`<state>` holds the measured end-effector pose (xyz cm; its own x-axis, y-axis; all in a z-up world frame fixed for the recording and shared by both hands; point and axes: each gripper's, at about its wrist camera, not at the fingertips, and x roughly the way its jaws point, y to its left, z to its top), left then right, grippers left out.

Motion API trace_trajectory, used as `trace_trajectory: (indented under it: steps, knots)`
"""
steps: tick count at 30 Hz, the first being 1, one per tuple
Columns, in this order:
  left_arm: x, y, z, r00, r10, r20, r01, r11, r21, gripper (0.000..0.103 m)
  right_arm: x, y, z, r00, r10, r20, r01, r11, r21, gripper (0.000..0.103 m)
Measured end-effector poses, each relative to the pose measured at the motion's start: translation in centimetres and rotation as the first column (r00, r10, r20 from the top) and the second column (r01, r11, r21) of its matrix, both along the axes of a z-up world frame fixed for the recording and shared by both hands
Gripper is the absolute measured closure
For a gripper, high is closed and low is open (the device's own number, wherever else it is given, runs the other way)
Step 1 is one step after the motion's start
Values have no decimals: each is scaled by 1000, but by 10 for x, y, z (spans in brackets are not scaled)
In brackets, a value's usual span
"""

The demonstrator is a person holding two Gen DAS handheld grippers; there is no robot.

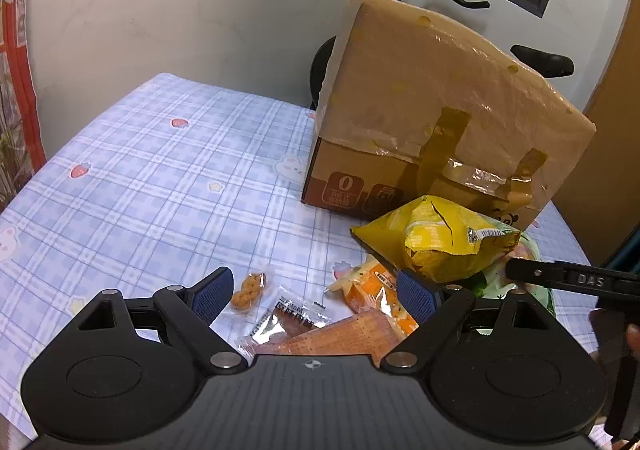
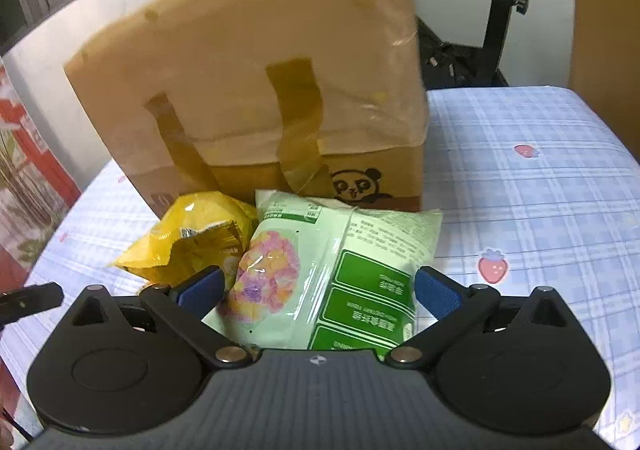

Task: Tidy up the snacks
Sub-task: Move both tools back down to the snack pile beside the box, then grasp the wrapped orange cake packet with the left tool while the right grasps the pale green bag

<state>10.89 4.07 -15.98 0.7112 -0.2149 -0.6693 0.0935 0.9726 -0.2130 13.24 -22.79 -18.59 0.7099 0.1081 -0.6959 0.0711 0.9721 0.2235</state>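
Note:
A pile of snacks lies in front of a taped cardboard box on the checked tablecloth. My left gripper is open above several small packets: a twisted fried snack, a clear sachet, a brown-orange packet and an orange one. A yellow bag lies just right of it. My right gripper is open, its fingers either side of a pale green bag. The yellow bag lies at its left. The box stands behind.
The tablecloth stretches left of the box, and also right of it in the right wrist view. An exercise bike stands beyond the table. The other gripper's finger shows at the right edge.

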Motion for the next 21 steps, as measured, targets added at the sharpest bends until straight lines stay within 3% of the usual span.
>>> trace_trajectory:
  steps: [4, 11, 15, 21]
  knots:
    - [-1, 1, -5, 1000, 2, -31, -2, 1000, -4, 13, 4, 0, -4, 1000, -13, -3, 13, 1000, 1, 1]
    - [-8, -7, -15, 994, 6, -113, -5, 1000, 14, 13, -10, 5, -4, 999, 2, 46, -1, 999, -35, 21]
    - [-12, -5, -18, 990, 16, -142, -19, 1000, -20, 13, -16, 8, -4, 998, 20, 65, -16, 998, -55, 23]
    - [-11, -14, -28, 981, 9, -194, -11, 1000, -10, 13, -18, 6, -4, 997, 22, 79, -19, 999, -40, 24]
